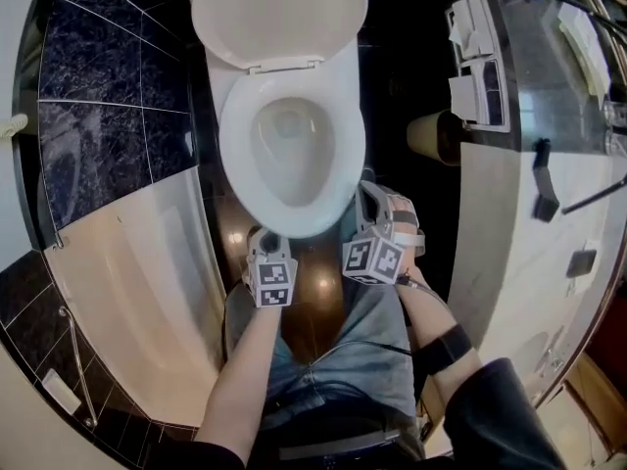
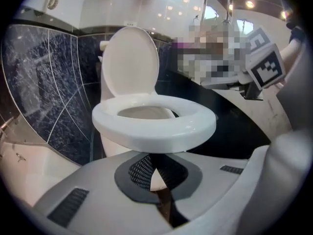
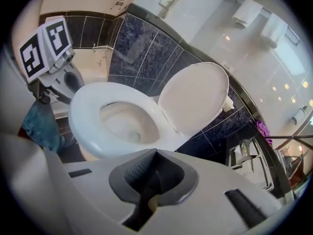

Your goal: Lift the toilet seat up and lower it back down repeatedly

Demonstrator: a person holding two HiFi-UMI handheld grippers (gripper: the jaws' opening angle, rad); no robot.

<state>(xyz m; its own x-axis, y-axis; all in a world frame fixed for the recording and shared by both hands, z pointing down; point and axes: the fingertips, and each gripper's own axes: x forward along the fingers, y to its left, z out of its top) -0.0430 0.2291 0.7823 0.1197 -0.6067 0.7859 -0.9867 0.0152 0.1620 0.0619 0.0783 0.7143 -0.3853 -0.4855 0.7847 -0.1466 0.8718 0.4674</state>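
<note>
Facing the lowered toilet seat (image 1: 235, 155) just ahead — your left gripper (image 2: 152, 156) and right gripper (image 3: 155, 156) both stand closed, empty.

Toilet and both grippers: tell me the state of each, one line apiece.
Toilet lid: raised, leaning back.
Toilet seat: lowered, lying flat.
Left gripper: shut, nothing between its jaws.
Right gripper: shut, nothing between its jaws.
</note>
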